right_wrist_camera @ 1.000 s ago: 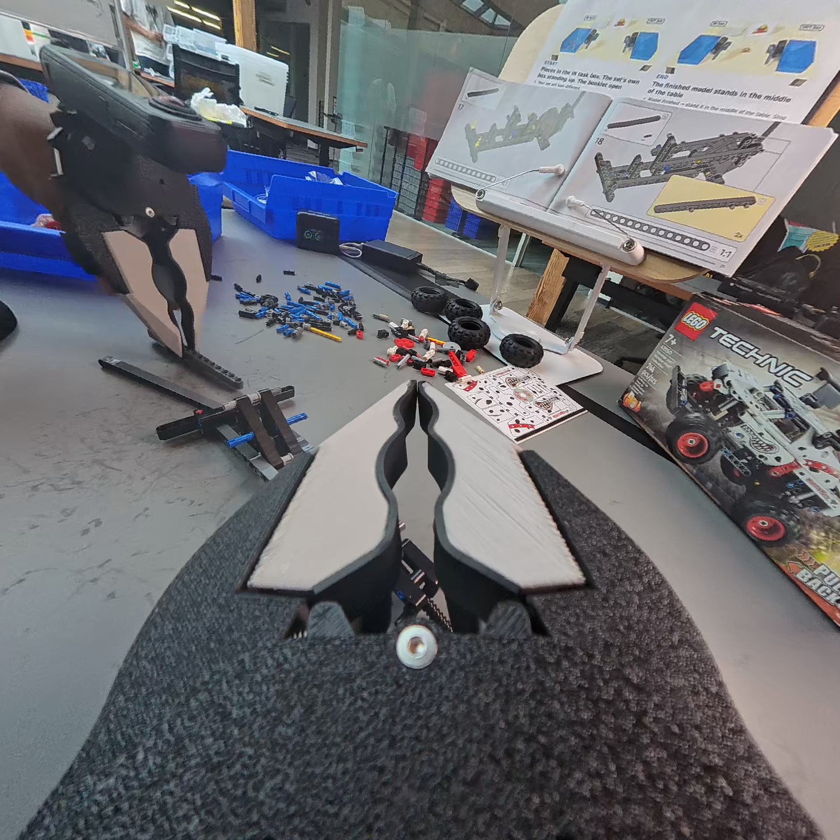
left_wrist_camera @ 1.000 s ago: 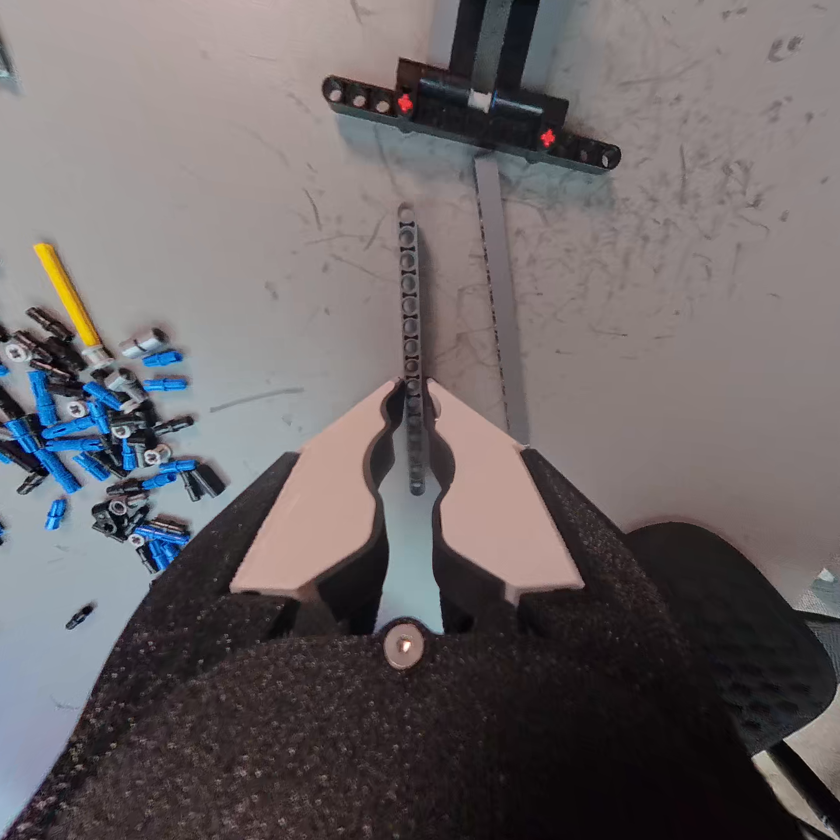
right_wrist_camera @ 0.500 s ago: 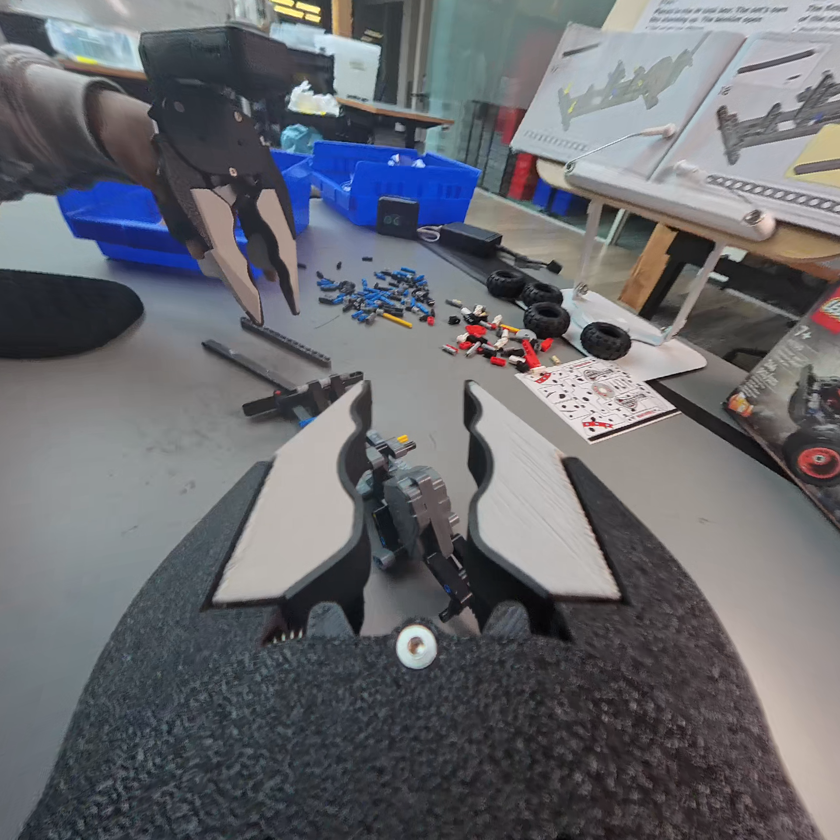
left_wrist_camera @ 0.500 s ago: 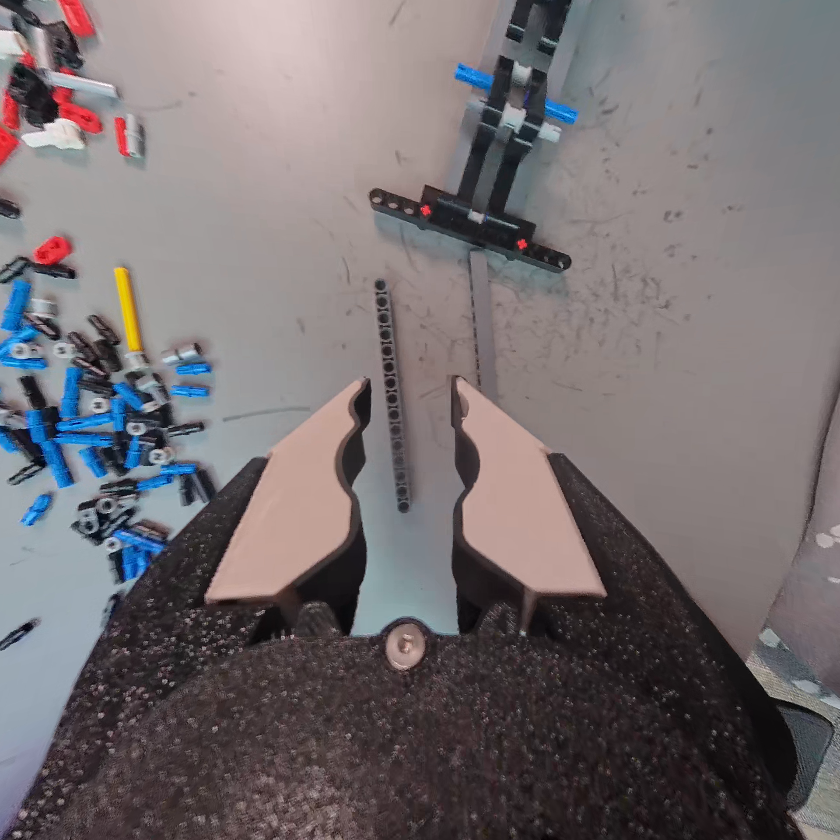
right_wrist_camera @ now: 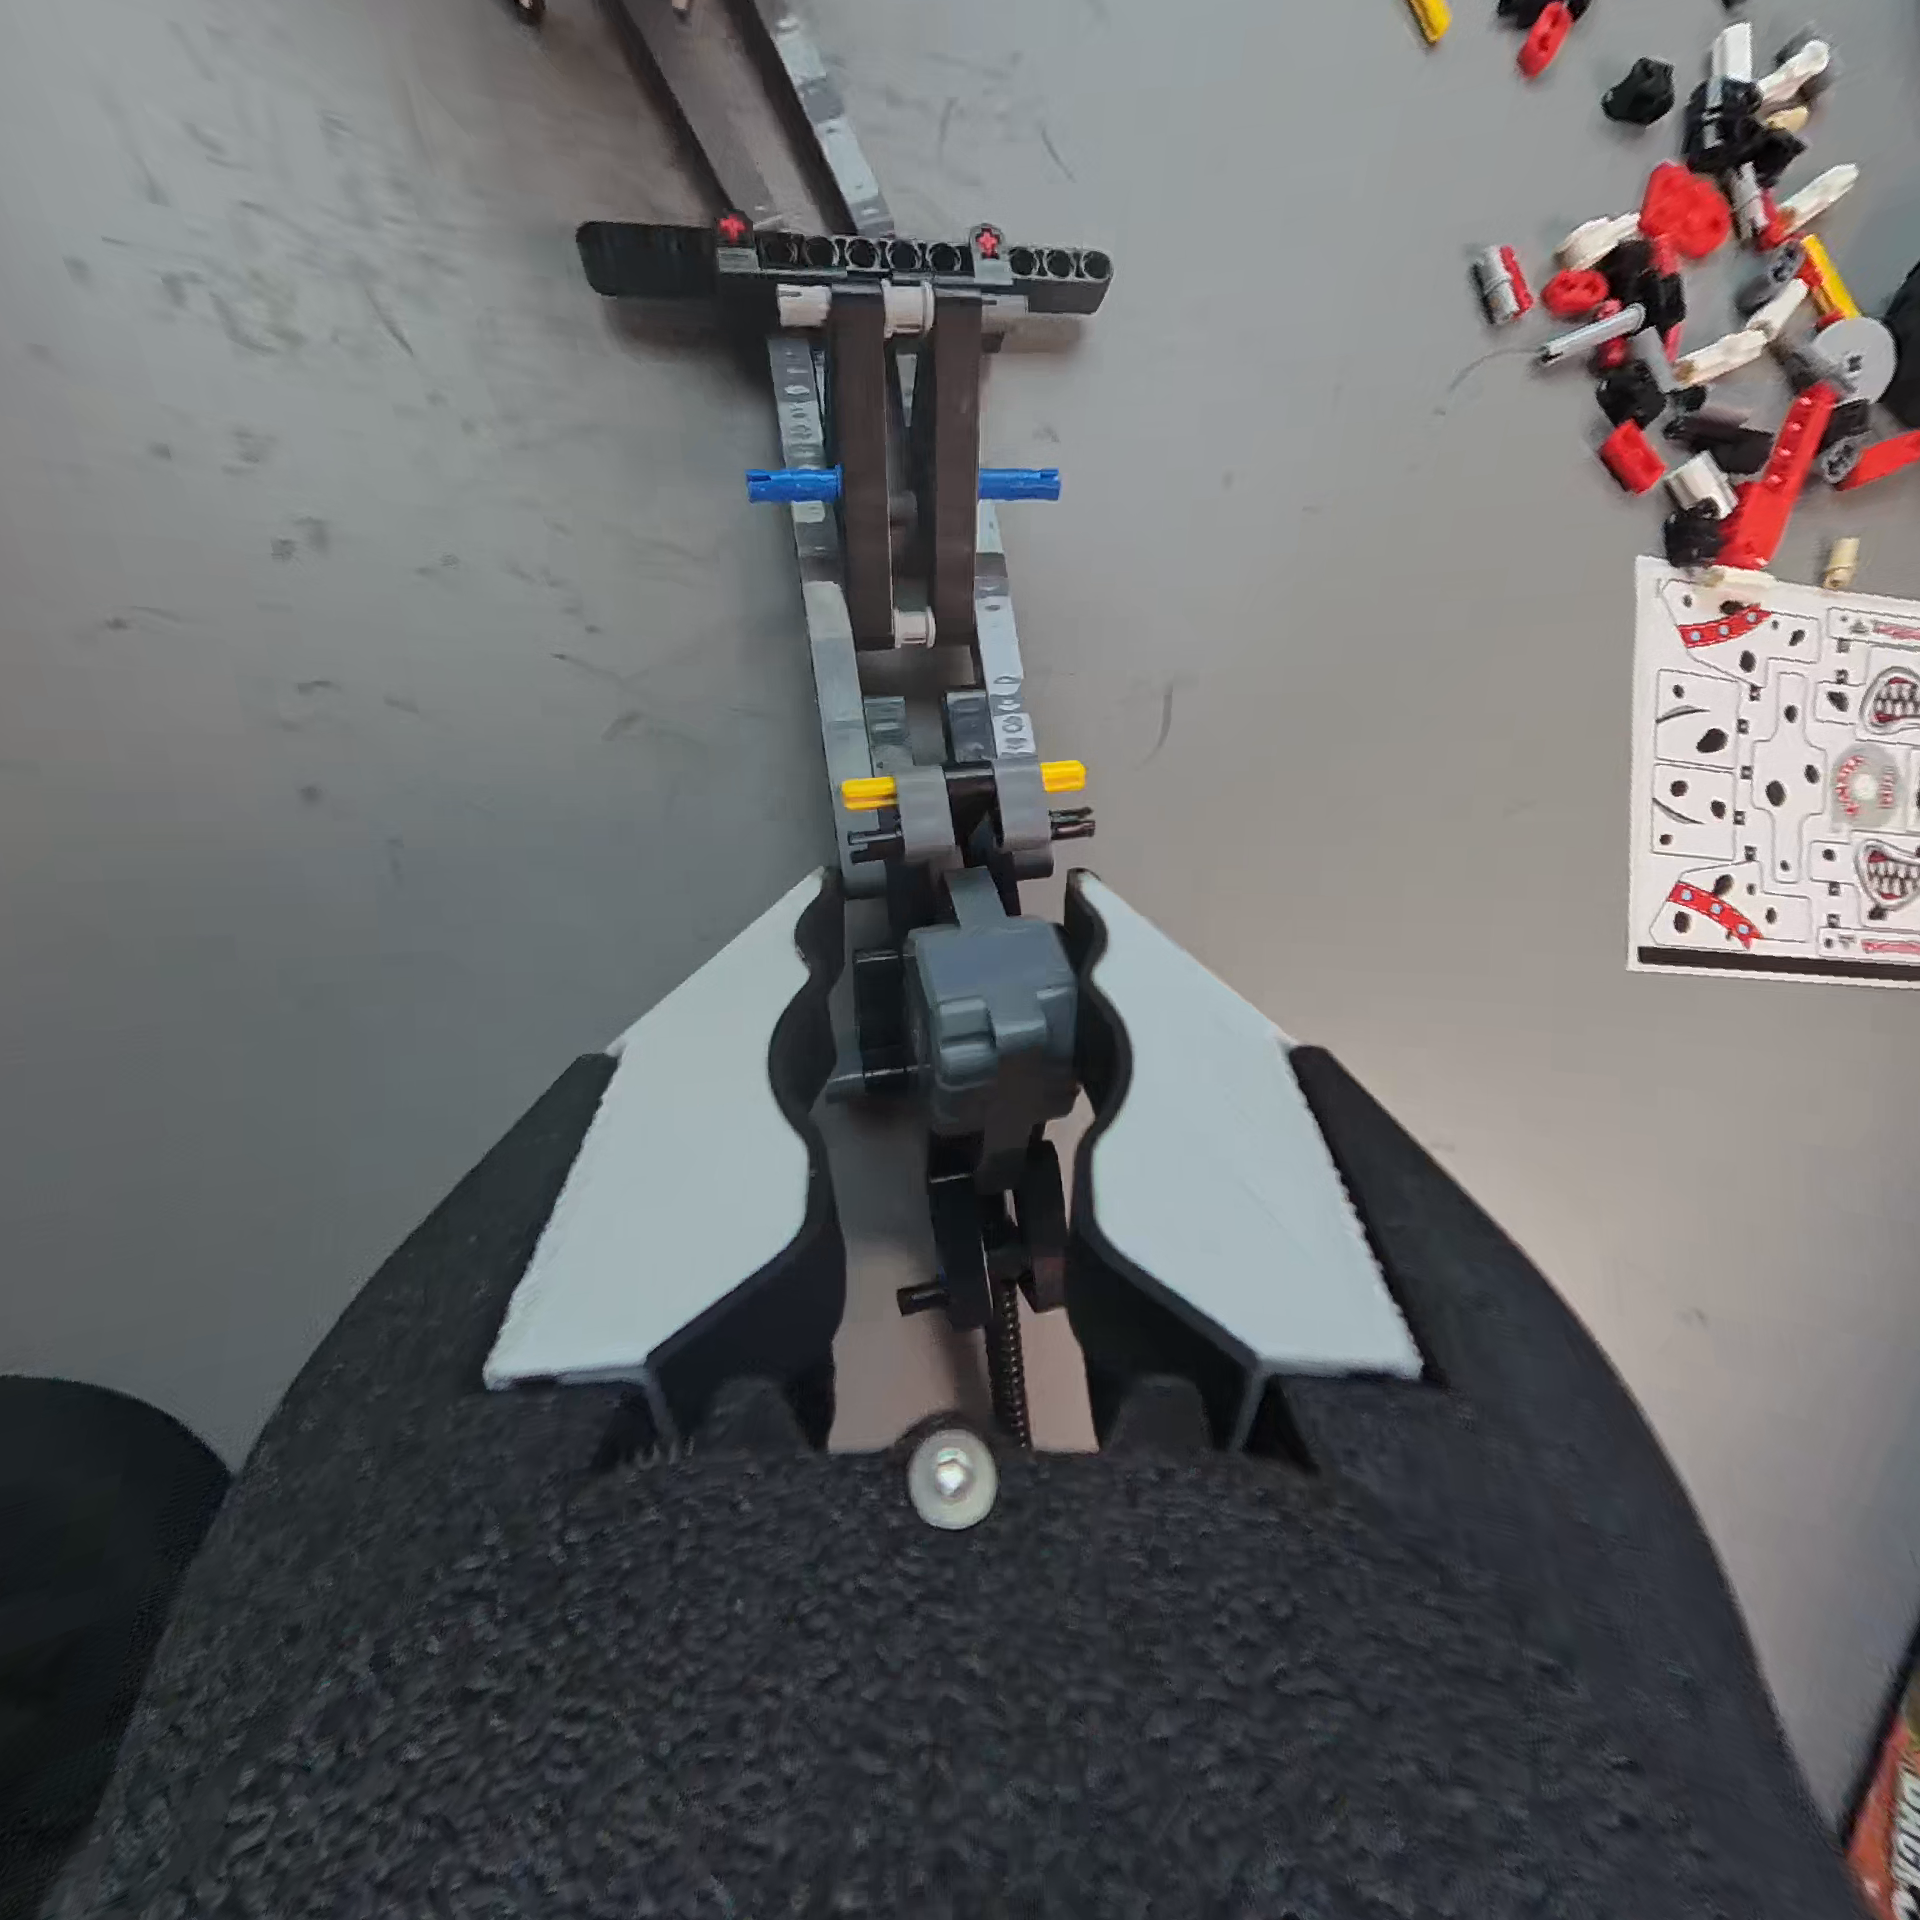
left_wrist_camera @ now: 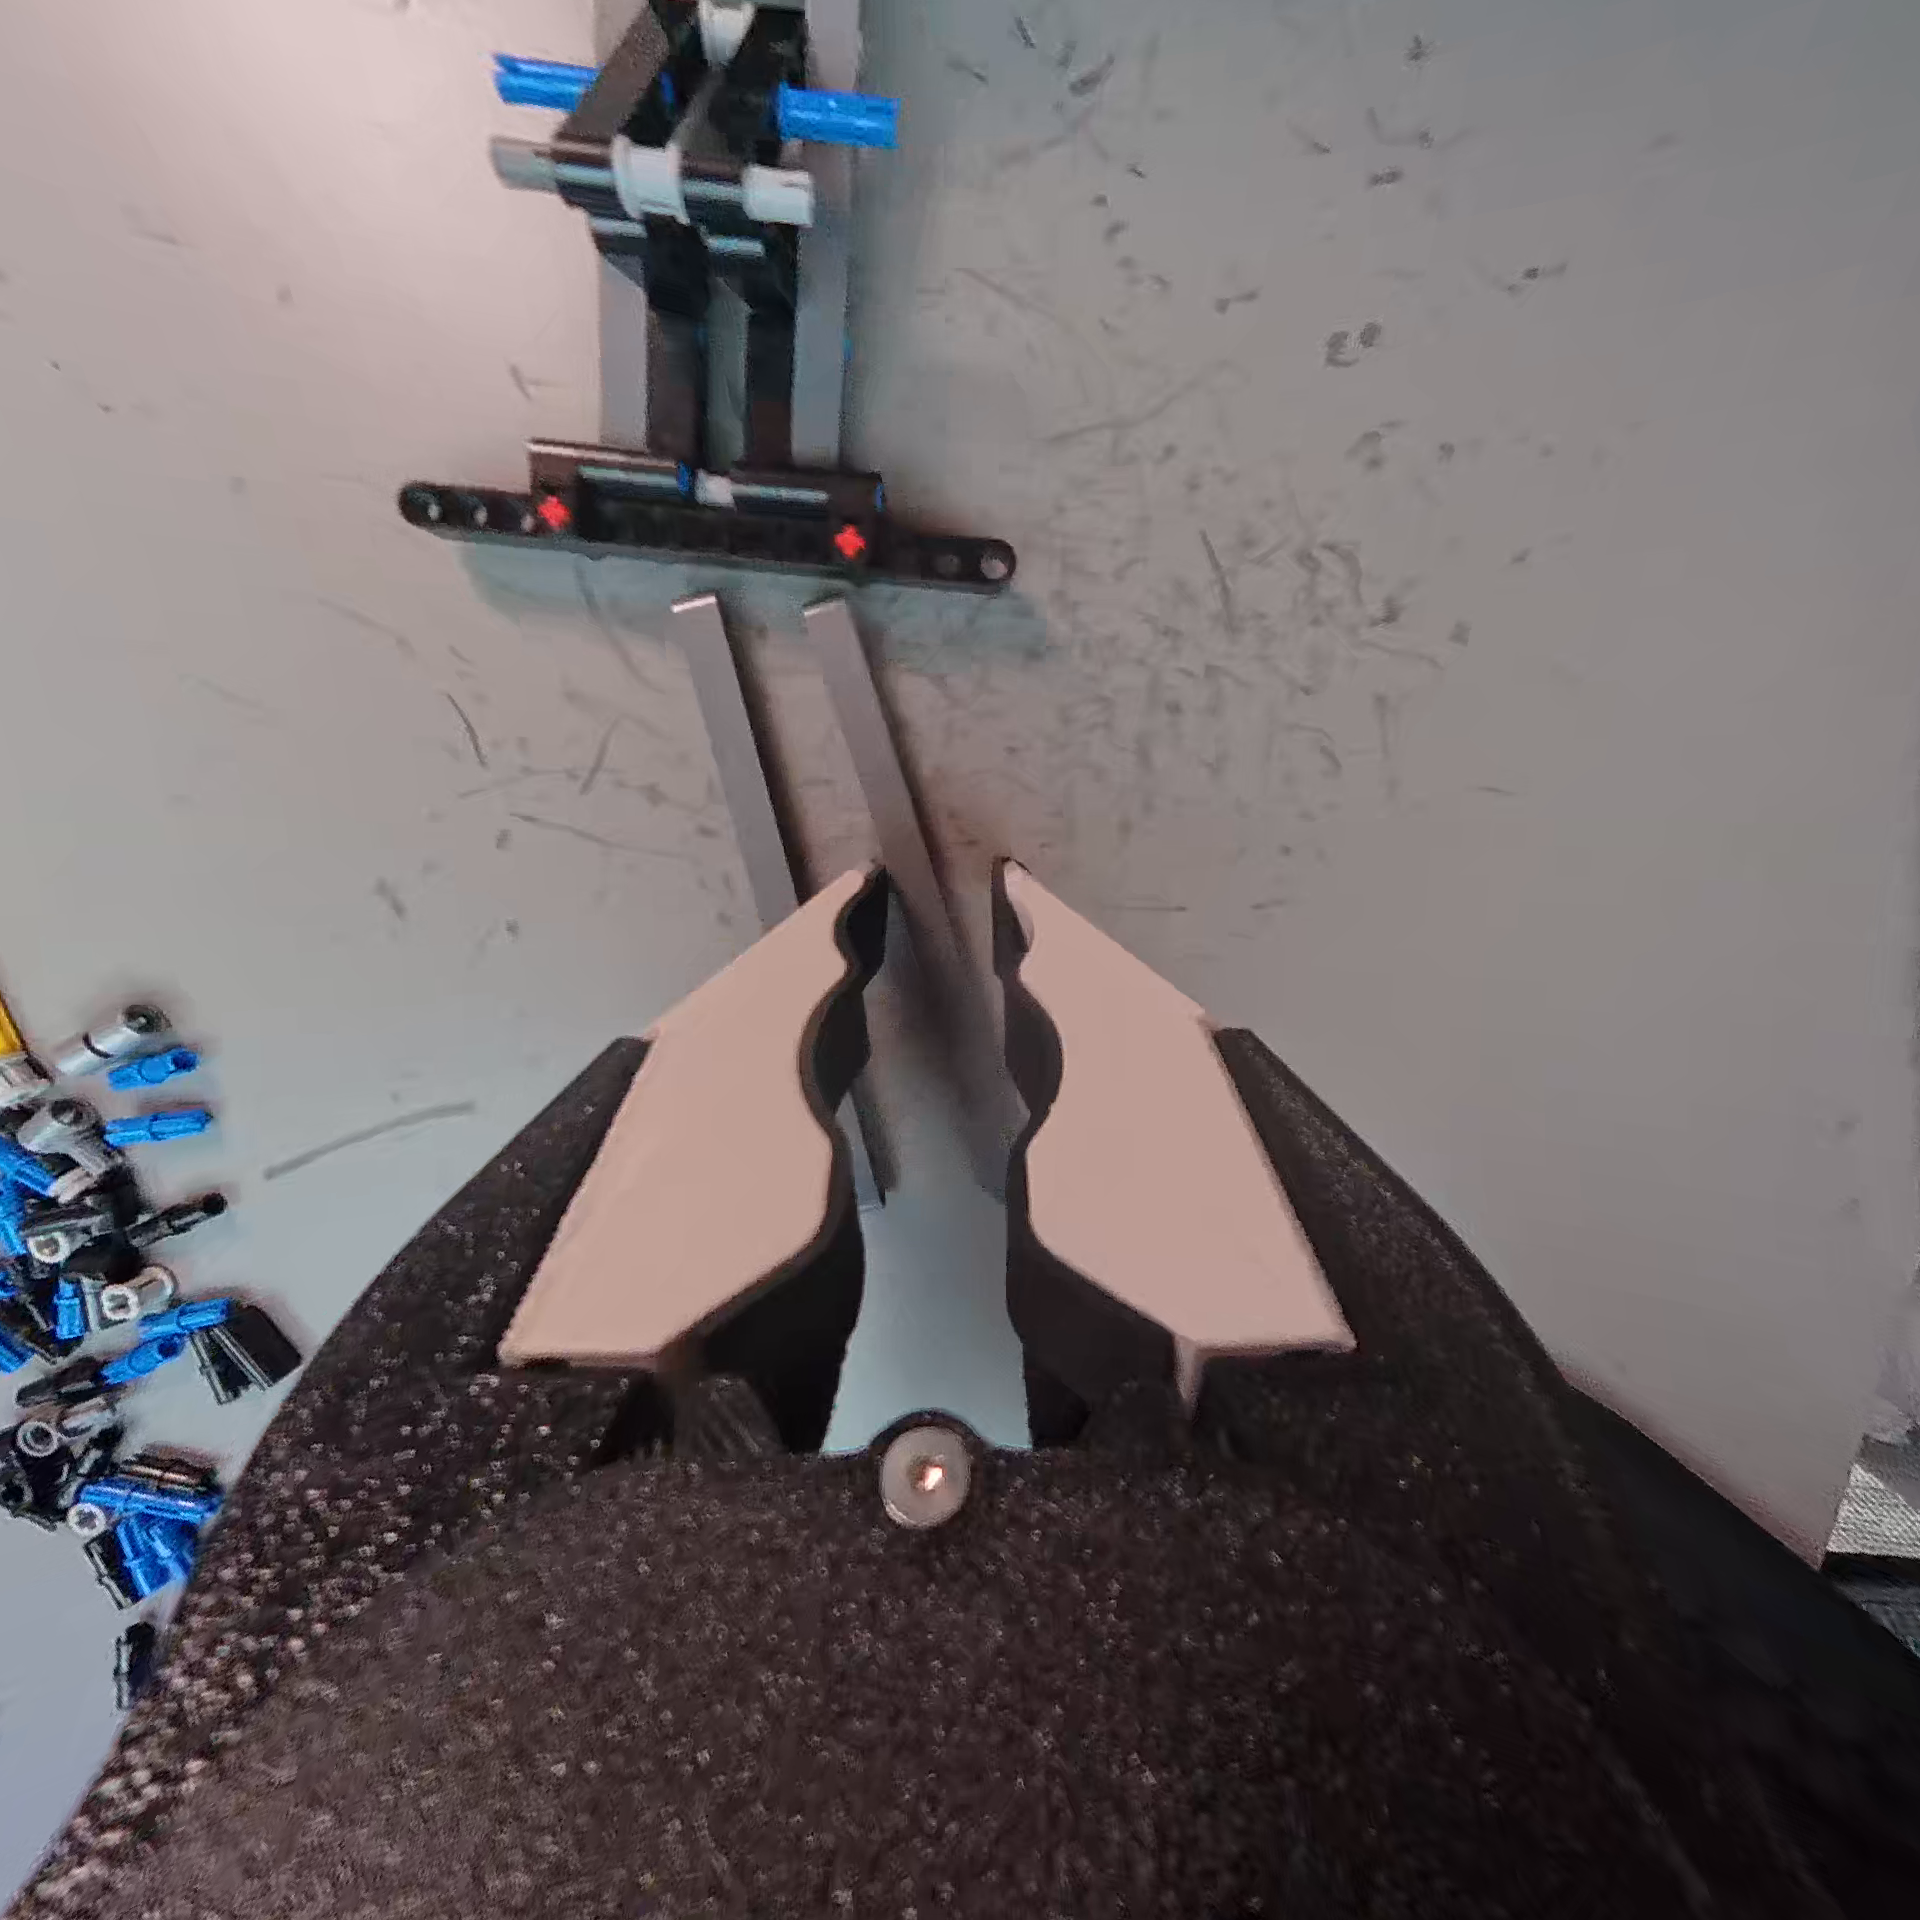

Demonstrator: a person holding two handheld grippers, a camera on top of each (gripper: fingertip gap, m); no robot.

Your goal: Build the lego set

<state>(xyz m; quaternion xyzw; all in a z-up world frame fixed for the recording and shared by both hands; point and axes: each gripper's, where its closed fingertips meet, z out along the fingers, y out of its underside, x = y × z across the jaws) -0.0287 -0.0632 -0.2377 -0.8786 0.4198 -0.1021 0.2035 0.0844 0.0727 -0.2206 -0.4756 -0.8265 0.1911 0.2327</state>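
Grey scuffed tabletop (left_wrist_camera: 1455,520) fills both wrist views. Right gripper (right_wrist_camera: 951,883), lower half of its frame: jaws set wide, straddling the near end of the lego chassis (right_wrist_camera: 904,540) without clear contact; whether the pads touch it cannot be told. Left gripper (left_wrist_camera: 940,878), lower half of its frame: jaws narrowly parted, one of two long grey beams (left_wrist_camera: 894,790) running between them; contact cannot be told. Chassis, right wrist view: runs from centre frame up to the top edge, with a dark grey block (right_wrist_camera: 992,1023) between the jaws, a yellow axle (right_wrist_camera: 961,784) just above it, blue pins (right_wrist_camera: 795,485) projecting at both sides higher up, and a black cross beam (right_wrist_camera: 842,255) with two red pins near the top. Same black cross beam (left_wrist_camera: 707,525) in the left wrist view, upper centre, with the two grey beams reaching from it toward the gripper. Sticker sheet (right_wrist_camera: 1777,779), white, right edge of the right wrist view. Loose red, black and white parts (right_wrist_camera: 1714,291), upper right of that view. Loose blue and black pins (left_wrist_camera: 94,1299), lower left edge of the left wrist view.
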